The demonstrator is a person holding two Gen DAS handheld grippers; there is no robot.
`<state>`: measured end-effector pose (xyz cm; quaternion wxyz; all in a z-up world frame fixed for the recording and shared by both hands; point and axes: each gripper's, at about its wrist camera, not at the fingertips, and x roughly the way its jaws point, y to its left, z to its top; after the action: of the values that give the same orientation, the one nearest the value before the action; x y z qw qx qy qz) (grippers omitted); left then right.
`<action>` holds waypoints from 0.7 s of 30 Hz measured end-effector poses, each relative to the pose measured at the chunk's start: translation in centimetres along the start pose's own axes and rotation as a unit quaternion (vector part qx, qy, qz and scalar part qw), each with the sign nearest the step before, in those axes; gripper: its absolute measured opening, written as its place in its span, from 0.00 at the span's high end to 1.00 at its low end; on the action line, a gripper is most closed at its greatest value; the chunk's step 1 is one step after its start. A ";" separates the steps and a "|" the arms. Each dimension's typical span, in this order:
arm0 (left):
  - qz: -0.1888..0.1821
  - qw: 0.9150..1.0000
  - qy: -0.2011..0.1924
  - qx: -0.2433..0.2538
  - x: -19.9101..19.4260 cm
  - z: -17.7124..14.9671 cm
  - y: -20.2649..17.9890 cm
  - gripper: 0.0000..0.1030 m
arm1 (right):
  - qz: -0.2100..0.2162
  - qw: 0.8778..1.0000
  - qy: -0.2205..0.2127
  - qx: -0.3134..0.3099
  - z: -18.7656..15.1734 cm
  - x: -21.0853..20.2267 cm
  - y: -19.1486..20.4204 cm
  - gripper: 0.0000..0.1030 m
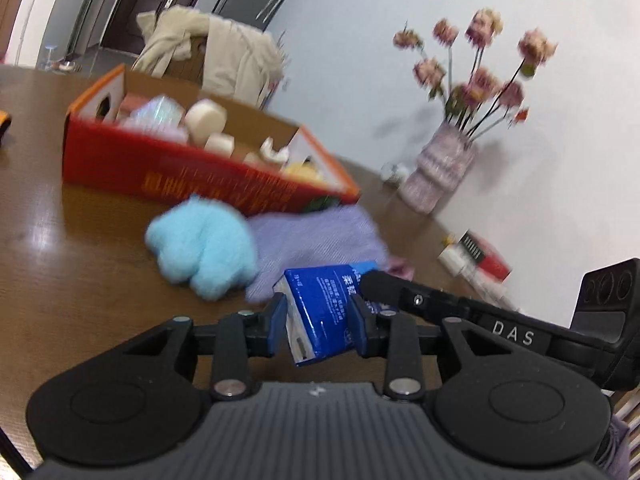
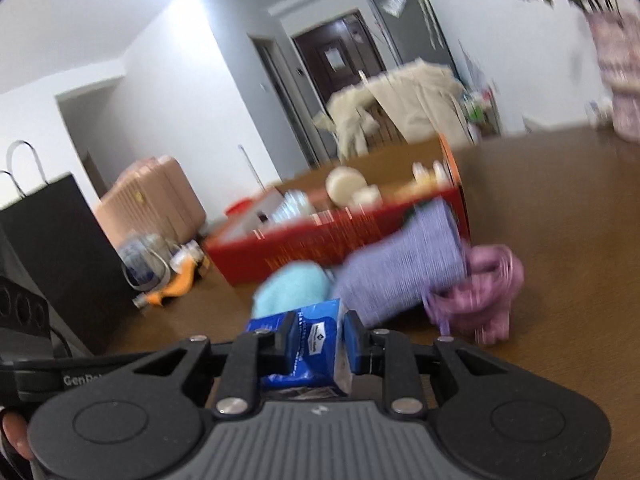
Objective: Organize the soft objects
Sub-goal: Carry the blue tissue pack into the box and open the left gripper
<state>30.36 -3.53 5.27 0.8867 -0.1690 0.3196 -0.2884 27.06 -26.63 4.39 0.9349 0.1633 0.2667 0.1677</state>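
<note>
My right view is smeared: the red box (image 2: 340, 236), lilac cloth (image 2: 400, 276) and pink yarn bundle (image 2: 484, 292) lose their edges. The vase (image 2: 620, 80) runs off the frame. My grippers cover the blue tissue pack's (image 1: 324, 312) lower end.

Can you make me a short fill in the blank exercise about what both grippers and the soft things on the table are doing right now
1. Both the left gripper and the right gripper are shut on the same blue ____.
2. The fluffy light blue plush lies on the wooden table in front of the ____ cardboard box.
3. The lavender towel lies right beside the ____ plush.
4. The flowers stand in a ____.

Missing words: tissue pack; red; light blue; vase
</note>
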 end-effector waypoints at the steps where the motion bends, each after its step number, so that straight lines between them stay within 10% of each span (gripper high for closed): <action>1: -0.001 1.000 -0.010 -0.001 -0.1 1.1 -0.4 0.68 | 0.002 1.000 -0.009 -0.009 1.0 -0.3 0.2 0.79; 9: 0.012 0.998 -0.064 -0.014 7.1 13.5 -0.6 0.68 | 0.008 0.996 -0.052 -0.072 13.2 4.7 -1.4 0.79; 21: 0.075 0.995 0.046 -0.056 23.5 19.7 5.8 0.69 | -0.080 0.994 0.055 -0.058 19.6 21.7 -9.2 0.79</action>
<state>60.57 -11.34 5.94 0.8794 -0.1806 0.3875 -0.2097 57.43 -30.32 6.90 0.9371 0.0771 0.3199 0.1160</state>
